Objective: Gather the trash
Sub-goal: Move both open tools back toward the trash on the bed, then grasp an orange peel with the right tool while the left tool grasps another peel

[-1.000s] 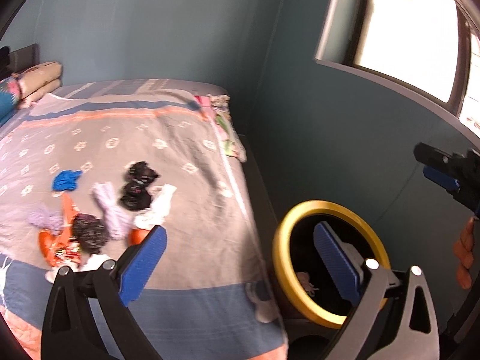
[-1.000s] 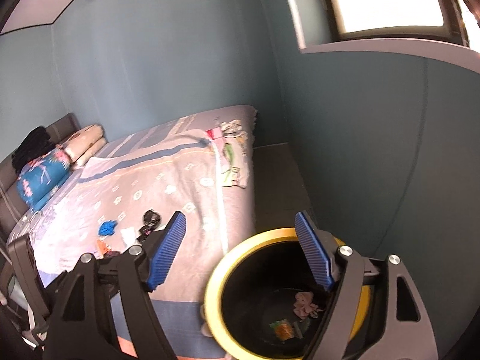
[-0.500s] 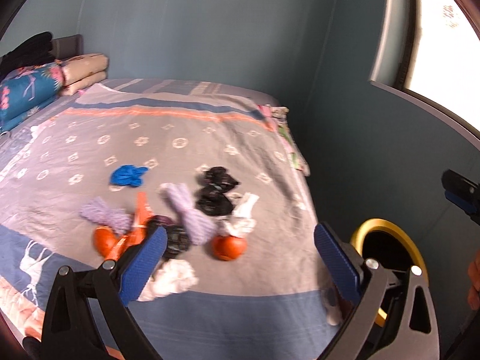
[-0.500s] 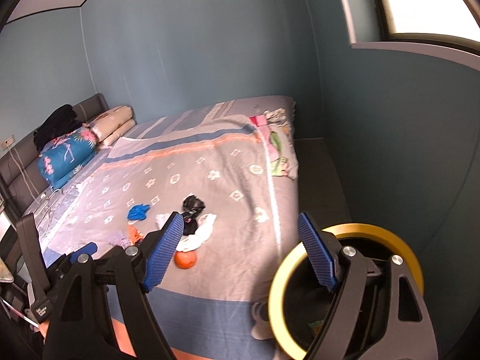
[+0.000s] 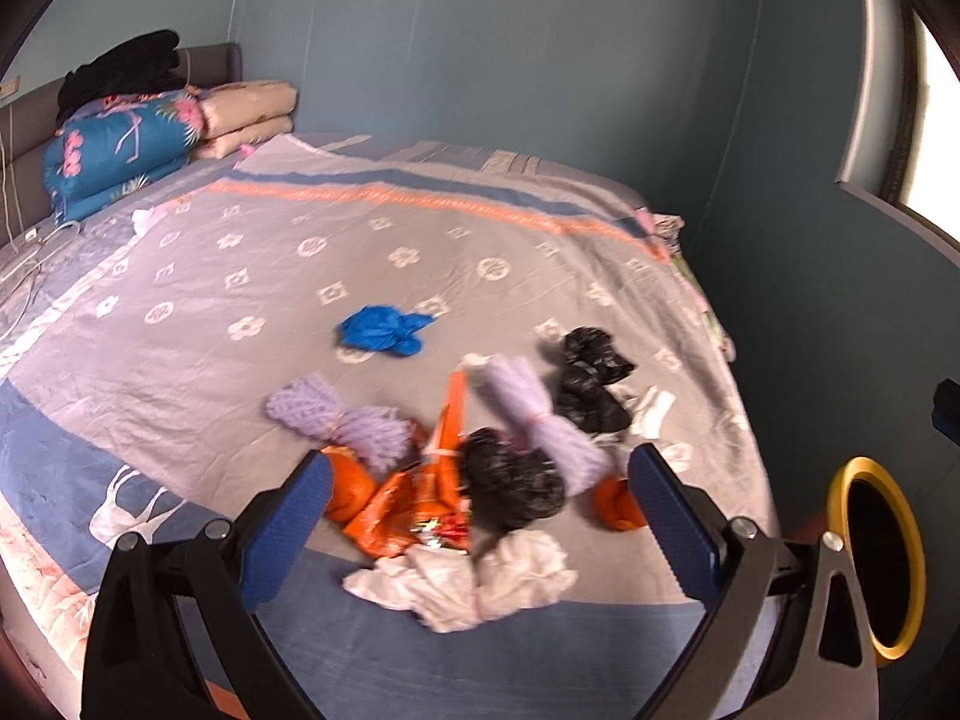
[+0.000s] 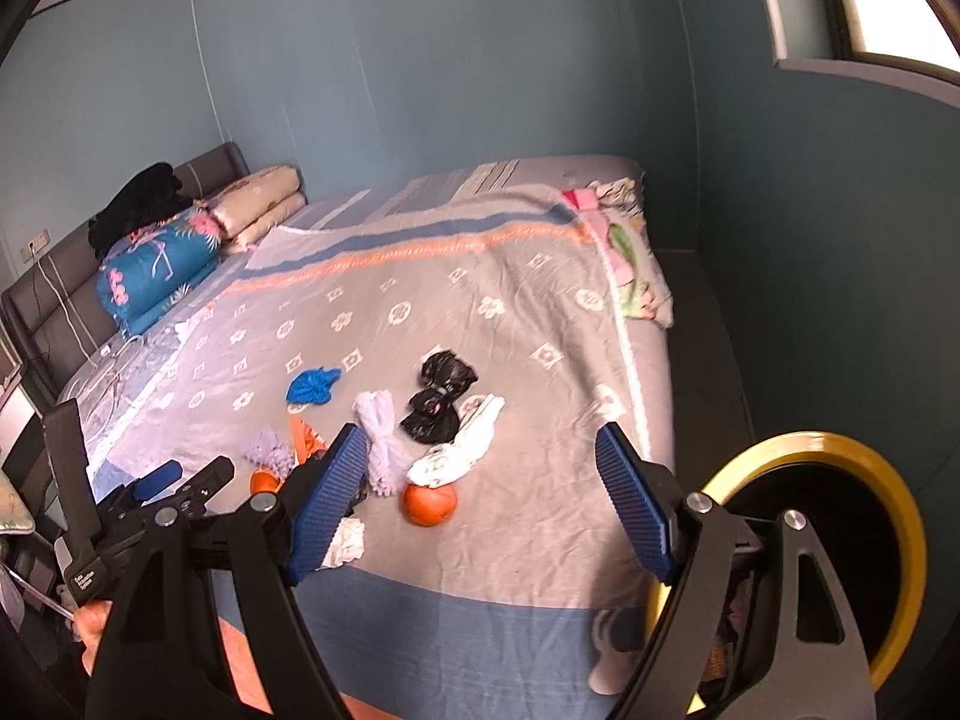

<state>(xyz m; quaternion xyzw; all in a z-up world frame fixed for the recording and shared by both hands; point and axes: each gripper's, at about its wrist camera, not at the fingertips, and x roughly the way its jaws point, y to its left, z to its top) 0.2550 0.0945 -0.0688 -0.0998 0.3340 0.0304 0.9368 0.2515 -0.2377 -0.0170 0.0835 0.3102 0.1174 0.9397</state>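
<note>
Yellow rim marks the round trash bin (image 6: pixel 840 450), which stands on the floor at the near right corner of the bed (image 6: pixel 540 312). Its inside is dark and my right gripper (image 6: pixel 480 504) covers part of it, so I can only guess that a few small scraps lie at the bottom. This gripper has its blue pads spread wide and nothing is between them. My left gripper (image 5: pixel 480 516) is also spread wide and empty, above the pile of trash on the grey patterned bedspread. The pile lies near the foot of the bed: orange bags (image 5: pixel 396 504), a black crumpled bag (image 5: pixel 510 480), two lilac bundles (image 5: pixel 540 414), white paper (image 5: pixel 468 588), a second black bag (image 5: pixel 588 384), and one blue bag (image 5: pixel 378 330) a little apart toward the pillows. None of these pieces is in the bin; all rest on the bedspread, left of it
</note>
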